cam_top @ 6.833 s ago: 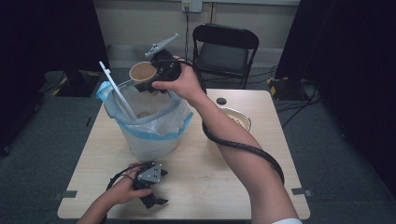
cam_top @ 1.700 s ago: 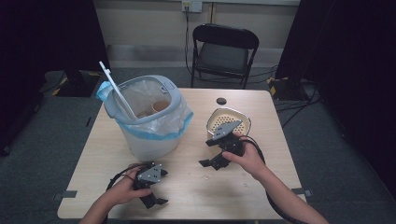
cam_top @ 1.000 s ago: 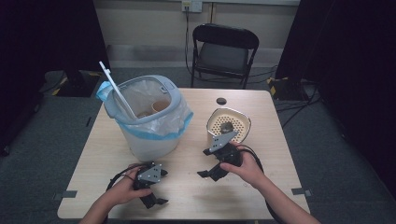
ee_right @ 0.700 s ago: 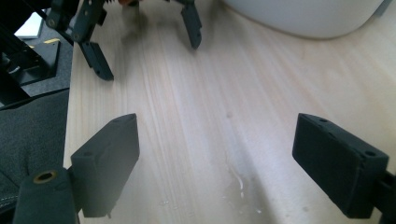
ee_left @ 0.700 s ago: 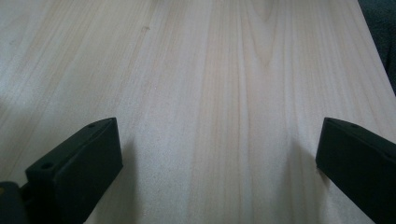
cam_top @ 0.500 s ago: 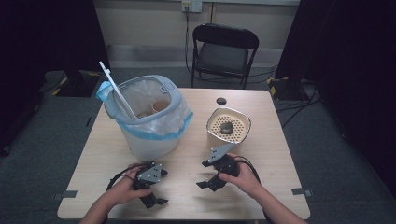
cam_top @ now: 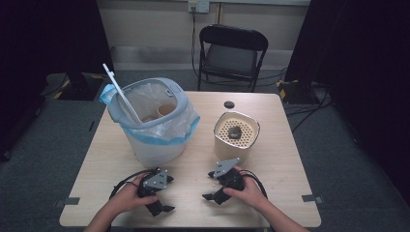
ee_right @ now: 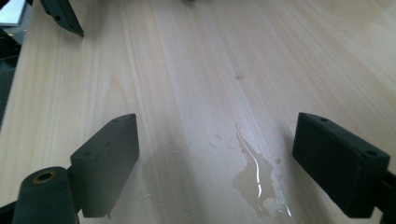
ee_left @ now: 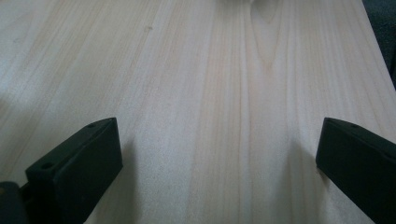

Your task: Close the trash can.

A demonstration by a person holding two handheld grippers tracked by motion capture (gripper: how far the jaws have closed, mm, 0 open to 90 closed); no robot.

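My left gripper [cam_top: 167,194] rests on the table [cam_top: 285,159] near the front edge, held by a hand. In the left gripper view its jaws [ee_left: 219,154] stand wide apart over bare wood. My right gripper [cam_top: 209,186] sits low over the table to the right of it, also open, with nothing between its jaws [ee_right: 217,154]. A small puddle of clear liquid [ee_right: 257,179] lies on the wood between them. A grey bin [cam_top: 154,121] with a clear bag liner stands at the back left, with paper cups [cam_top: 166,110] inside.
A beige perforated container [cam_top: 236,135] with a dark lump on top stands just beyond the right gripper. A white stick [cam_top: 118,89] leans out of the bin. A small black disc [cam_top: 229,104] lies at the table's far edge, with a folding chair [cam_top: 232,53] behind it.
The right gripper, which earlier held a paper cup over the bin, has come down and toward the front edge, empty and open. The left gripper has stayed in place.
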